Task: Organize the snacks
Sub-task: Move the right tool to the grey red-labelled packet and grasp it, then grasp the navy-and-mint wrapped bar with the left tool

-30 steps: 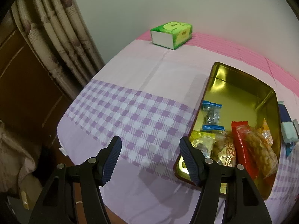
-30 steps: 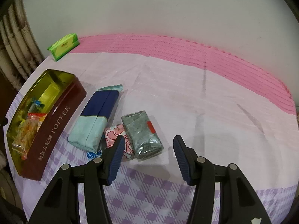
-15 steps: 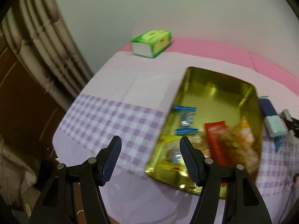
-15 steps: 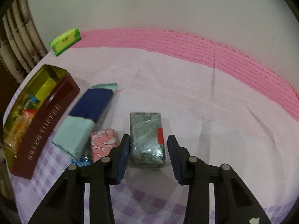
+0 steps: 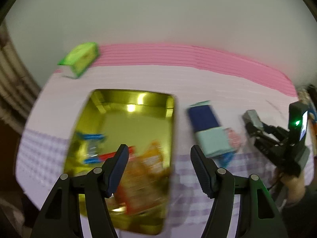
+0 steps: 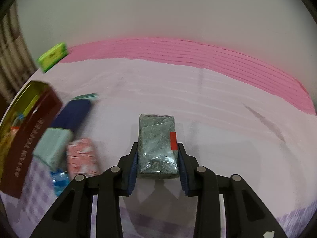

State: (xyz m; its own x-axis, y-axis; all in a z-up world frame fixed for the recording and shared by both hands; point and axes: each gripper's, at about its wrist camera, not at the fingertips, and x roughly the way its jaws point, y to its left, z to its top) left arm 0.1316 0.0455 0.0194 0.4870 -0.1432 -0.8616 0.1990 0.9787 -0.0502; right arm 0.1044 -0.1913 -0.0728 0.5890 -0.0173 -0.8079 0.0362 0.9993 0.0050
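We note the right gripper (image 6: 157, 165) clamped on the grey pack (image 6: 157, 146); tin (image 6: 29, 130) lies leftward; left gripper (image 5: 159, 164) spread, empty.

My left gripper (image 5: 159, 163) hangs with its jaws wide apart at the bottom of the frame, over the near right edge of the gold tin (image 5: 136, 117) with blurred snack packets inside. Right of the tin lies a navy and mint packet (image 5: 208, 127); at far right my right gripper (image 5: 252, 122) clasps a grey packet (image 5: 252, 117). A green box (image 5: 81, 59) sits upper left
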